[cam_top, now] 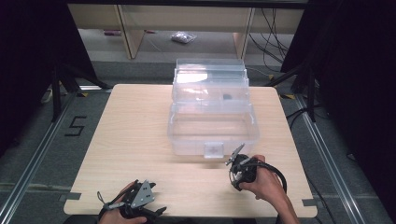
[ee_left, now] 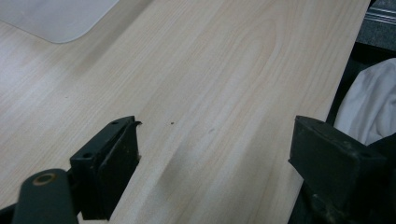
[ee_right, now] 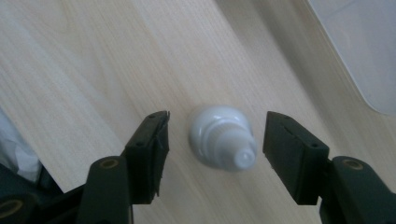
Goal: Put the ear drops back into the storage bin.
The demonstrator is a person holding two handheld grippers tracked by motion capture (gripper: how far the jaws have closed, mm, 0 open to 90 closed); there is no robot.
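High view, table: the light wooden table [cam_top: 140, 140] takes up the middle of the frame, with a clear plastic box [cam_top: 212, 126] standing open at upper centre, its lid raised behind it
High view, left gripper: the left gripper [cam_top: 133, 203] sits at the lower left, near the table's bottom edge, in the person's left hand [cam_top: 114, 215]; how wide its tongs stand cannot be told from here
High view, right gripper: the right gripper [cam_top: 240, 170] is at lower centre-right, just below the box's front wall, held by the right hand [cam_top: 266, 184]
Left gripper view, tongs: the two black jaws stand wide apart at the lower left and lower right, bare wood between them and nothing held
Left gripper view, surroundings: a rounded corner of the clear box [ee_left: 56, 18] shows at the upper left; white cloth [ee_left: 369, 102] lies beyond the table's edge at the right
Right gripper view, cap: a small white cap [ee_right: 223, 137] with a narrow nozzle stands on the wood at the centre of the frame
Right gripper view, tongs: the jaws stand one on each side of the cap, moderately apart, with a gap showing on both sides; the pads do not touch it
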